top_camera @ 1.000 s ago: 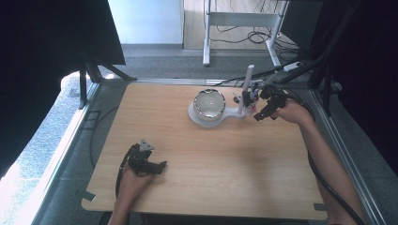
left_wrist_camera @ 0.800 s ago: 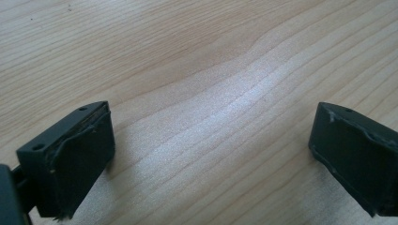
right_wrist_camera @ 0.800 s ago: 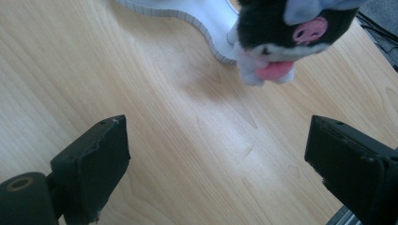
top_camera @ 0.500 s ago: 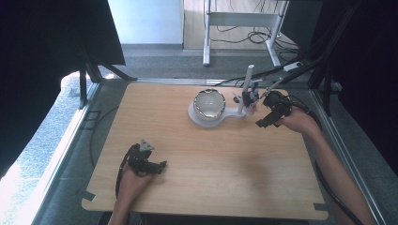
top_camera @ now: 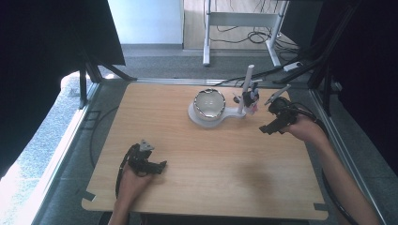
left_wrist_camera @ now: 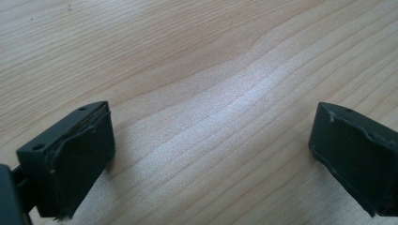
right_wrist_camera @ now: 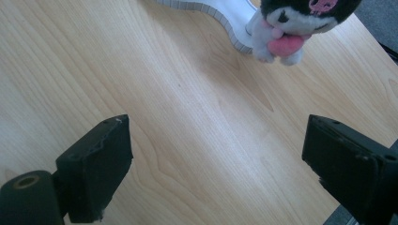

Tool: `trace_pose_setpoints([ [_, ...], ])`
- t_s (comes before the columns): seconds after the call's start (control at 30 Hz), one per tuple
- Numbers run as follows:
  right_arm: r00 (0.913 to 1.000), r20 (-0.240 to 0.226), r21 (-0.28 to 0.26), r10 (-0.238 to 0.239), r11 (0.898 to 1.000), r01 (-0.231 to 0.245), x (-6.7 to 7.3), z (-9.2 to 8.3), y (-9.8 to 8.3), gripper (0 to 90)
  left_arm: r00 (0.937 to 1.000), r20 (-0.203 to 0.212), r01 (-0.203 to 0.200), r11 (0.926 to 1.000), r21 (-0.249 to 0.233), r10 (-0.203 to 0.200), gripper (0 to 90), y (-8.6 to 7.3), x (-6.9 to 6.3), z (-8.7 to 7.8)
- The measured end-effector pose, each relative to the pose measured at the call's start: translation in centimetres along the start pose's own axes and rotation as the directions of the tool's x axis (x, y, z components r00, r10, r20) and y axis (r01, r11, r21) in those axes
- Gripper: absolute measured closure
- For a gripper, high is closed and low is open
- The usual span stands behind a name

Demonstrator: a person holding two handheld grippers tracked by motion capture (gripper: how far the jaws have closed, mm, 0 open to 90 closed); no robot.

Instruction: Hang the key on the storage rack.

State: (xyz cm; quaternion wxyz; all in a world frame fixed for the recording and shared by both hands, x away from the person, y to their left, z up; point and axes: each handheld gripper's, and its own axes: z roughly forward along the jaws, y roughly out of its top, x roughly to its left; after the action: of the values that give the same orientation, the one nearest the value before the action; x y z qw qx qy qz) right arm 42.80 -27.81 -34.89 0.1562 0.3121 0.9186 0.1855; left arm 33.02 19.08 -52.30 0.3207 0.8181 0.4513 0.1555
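A white stand [top_camera: 232,114] at the table's far middle carries a shiny metal bowl [top_camera: 210,103] and an upright white post [top_camera: 247,84]. A small black, white and pink plush toy [top_camera: 251,99] sits at the foot of the post, and the plush toy [right_wrist_camera: 291,26] is also at the top of the right gripper view beside the stand's base [right_wrist_camera: 225,11]. My right gripper [top_camera: 272,124] [right_wrist_camera: 216,140] is to the right of the toy and apart from it. It is open; its jaws have just been closing a little over bare wood. My left gripper [top_camera: 157,166] [left_wrist_camera: 211,154] rests open on the near left.
The wooden table [top_camera: 202,178] is bordered by a metal frame. Cables trail from both grippers, one along the right edge [top_camera: 328,187]. Dark screens stand at both sides. A white frame and floor cables [top_camera: 244,33] lie beyond the far edge.
My right gripper has drawn away from the plush toy, moving right and toward the near side. The left gripper has stayed where it was.
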Motion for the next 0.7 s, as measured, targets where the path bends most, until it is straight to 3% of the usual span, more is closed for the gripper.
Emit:
trace_pose_setpoints([
  [0.7, 0.9998, 0.019, -0.052, 0.004, 0.999, -0.003, 1.8, -1.9, -4.2, 6.9, 1.0, 0.0, 0.0, 1.0, 0.0, 0.0, 0.6, 0.0, 0.0, 0.0],
])
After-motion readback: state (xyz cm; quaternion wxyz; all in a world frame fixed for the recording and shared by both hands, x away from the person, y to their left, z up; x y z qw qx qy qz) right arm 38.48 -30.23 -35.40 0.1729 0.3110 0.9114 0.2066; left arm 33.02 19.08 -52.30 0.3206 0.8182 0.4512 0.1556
